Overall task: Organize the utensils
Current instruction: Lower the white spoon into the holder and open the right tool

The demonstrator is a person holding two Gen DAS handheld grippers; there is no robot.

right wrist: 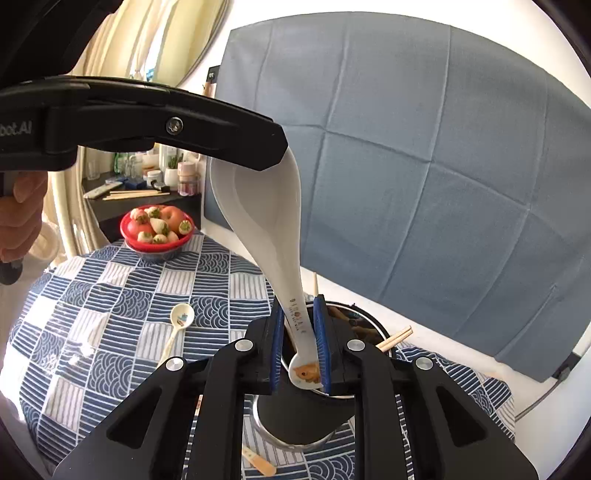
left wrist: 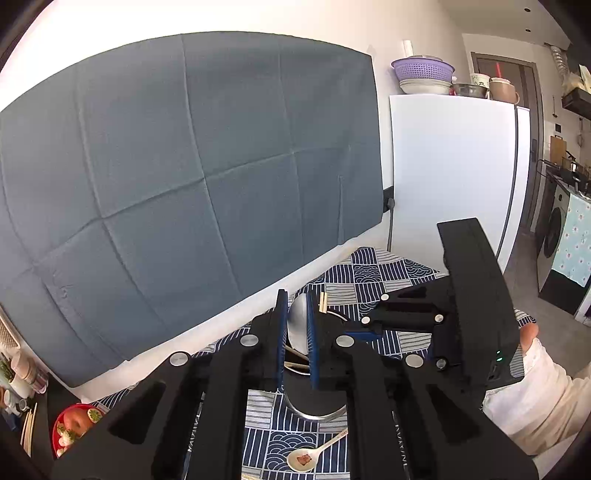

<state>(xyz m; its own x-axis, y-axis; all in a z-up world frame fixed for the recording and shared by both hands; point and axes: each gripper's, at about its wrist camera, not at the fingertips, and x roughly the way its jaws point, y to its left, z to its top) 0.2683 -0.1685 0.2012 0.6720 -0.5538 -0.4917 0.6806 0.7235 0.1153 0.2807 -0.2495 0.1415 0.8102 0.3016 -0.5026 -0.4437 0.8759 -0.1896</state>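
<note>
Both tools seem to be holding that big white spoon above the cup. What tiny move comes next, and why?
Probably lower the spoon handle-first into the metal cup. The left tool pinches its bowl, the right tool clamps its handle, and the handle's end hangs just over the cup's mouth, where chopsticks already stand.

Both grippers pointed forward and slightly down. The left gripper stood nearly closed. The right gripper was clamped likewise, close beside it.

Ahead of you a creased grey cloth hangs on a white wall; a white fridge stands to its right, and cream curtains glow with daylight.
</note>
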